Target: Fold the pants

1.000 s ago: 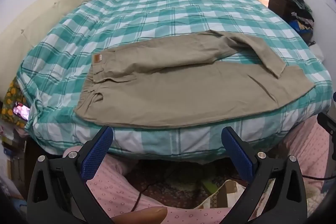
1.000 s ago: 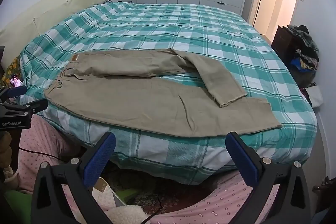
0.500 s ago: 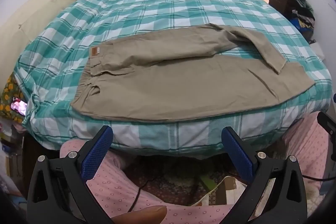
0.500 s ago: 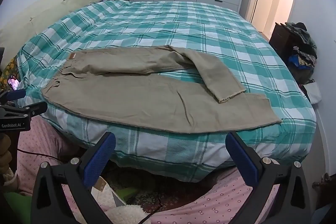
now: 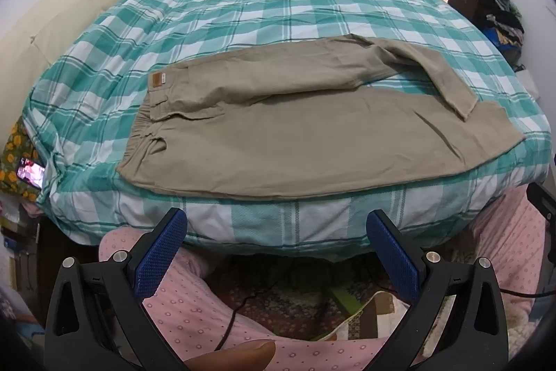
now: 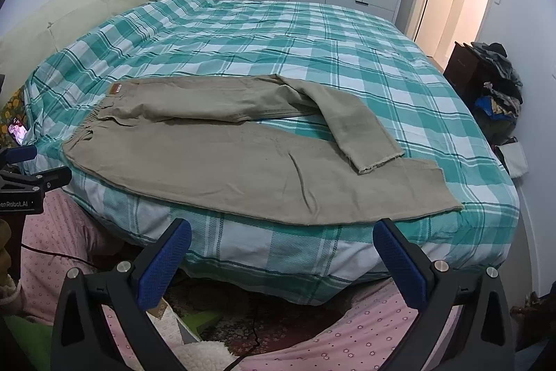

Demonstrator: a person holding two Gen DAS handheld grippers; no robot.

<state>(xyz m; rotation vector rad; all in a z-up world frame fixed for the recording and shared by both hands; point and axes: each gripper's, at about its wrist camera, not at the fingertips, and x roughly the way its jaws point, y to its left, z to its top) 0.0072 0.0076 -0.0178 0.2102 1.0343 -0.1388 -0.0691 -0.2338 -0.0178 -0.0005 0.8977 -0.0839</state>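
Note:
Khaki pants lie flat along the near edge of the bed, waistband to the left with a brown label. The far leg bends back and its cuff lies over the near leg. My left gripper hangs open below the bed's front edge, in front of the middle of the pants, holding nothing. My right gripper is also open and empty, low in front of the lower part of the near leg. Both sit apart from the cloth.
The bed has a green and white checked cover. Pink dotted trouser legs of a person stand close under both grippers. A lit phone lies at the bed's left end. A dark cabinet piled with clothes stands at right.
Both grippers have risen a little, so the bed and pants sit lower and fuller in view. The pants have not moved. Both jaws stay open.

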